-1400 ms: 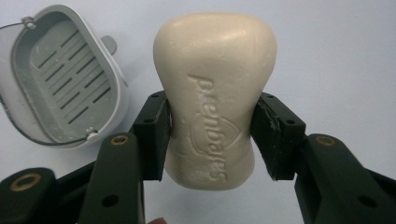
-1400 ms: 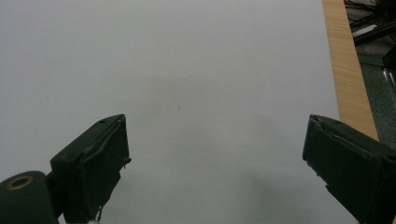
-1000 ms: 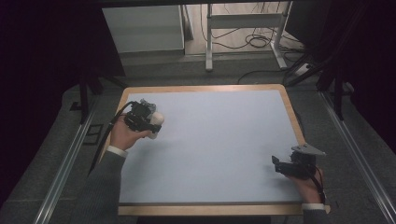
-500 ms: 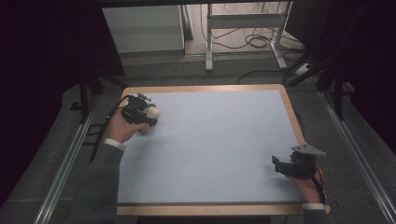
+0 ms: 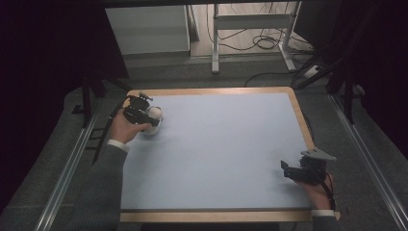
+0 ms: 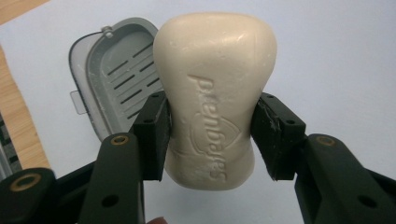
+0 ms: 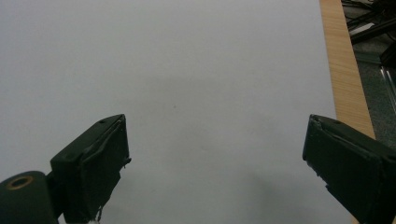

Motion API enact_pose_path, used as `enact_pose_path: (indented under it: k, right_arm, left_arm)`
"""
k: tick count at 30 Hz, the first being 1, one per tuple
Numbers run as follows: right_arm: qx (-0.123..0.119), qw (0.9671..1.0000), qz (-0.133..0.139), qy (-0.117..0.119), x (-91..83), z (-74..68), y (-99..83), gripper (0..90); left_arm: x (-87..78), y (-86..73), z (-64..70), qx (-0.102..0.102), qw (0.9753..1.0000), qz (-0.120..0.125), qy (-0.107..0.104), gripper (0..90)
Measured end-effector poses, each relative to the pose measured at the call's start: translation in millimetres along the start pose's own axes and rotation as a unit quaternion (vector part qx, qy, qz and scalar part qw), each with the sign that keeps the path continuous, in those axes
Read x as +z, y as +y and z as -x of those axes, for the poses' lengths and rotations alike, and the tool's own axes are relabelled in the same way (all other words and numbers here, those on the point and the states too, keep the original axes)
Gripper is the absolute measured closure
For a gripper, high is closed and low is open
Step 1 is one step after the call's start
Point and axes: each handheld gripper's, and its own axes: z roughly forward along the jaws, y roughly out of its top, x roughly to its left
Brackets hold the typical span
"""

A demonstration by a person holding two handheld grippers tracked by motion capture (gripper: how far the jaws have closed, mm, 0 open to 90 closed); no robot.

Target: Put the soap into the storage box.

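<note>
Left gripper view: left gripper (image 6: 212, 135) is clamped on a cream soap bar (image 6: 215, 93), jaws pressing its narrowed waist from both sides, embossed lettering facing the camera. Bar is held above the pale blue table surface (image 6: 336, 56). Behind it at 10 o'clock lies a grey slotted soap dish (image 6: 114, 84), near the wooden table edge (image 6: 18, 121); I cannot tell whether bar and dish touch.

Handling, judged: bar looks solid and stiff, moderately light for its bulk, with a smooth waxy skin that is likely to slide if the grip loosens. Faint scuffs suggest the surface marks easily, so hard squeezing may dent it. The waist is the sensible hold: the flared ends on either side should stop it slipping through the pads. Present grip sits there, roughly centred.

High view: left gripper (image 5: 139, 111) sits at about 10 o'clock on the table (image 5: 216, 154), soap bar (image 5: 154, 115) a pale blob at its tip. Right gripper (image 5: 300, 169) rests at about 4 o'clock, well apart. This view gives the layout but neither the lettering nor the dish slots.

Right gripper view: right gripper (image 7: 215, 154) has its jaws spread wide with nothing between them, bare blue surface ahead, wooden edge (image 7: 345, 70) at 2 o'clock.
</note>
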Motion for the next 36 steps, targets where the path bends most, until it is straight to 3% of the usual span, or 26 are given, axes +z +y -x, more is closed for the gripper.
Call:
enact_pose_path:
  k: [9, 23, 36]
  right_arm:
    - [0.001, 1.0, 0.001, 0.0, -0.3, -0.1, 0.3, 6.9]
    - [-0.001, 1.0, 0.007, 0.002, -3.2, 0.0, 1.5, 6.9]
    - [0.004, 1.0, 0.008, 0.0, -3.9, 1.9, 1.5, 6.8]
  left_arm:
    - [6.3, 4.2, -10.5, -0.016, 0.9998, -0.006, -0.011, 49.9]
    - [21.4, 15.6, -27.6, -0.047, 0.9987, -0.019, -0.004, 49.9]
    - [35.3, 17.7, -35.4, -0.062, 0.9975, -0.032, 0.0, 49.8]
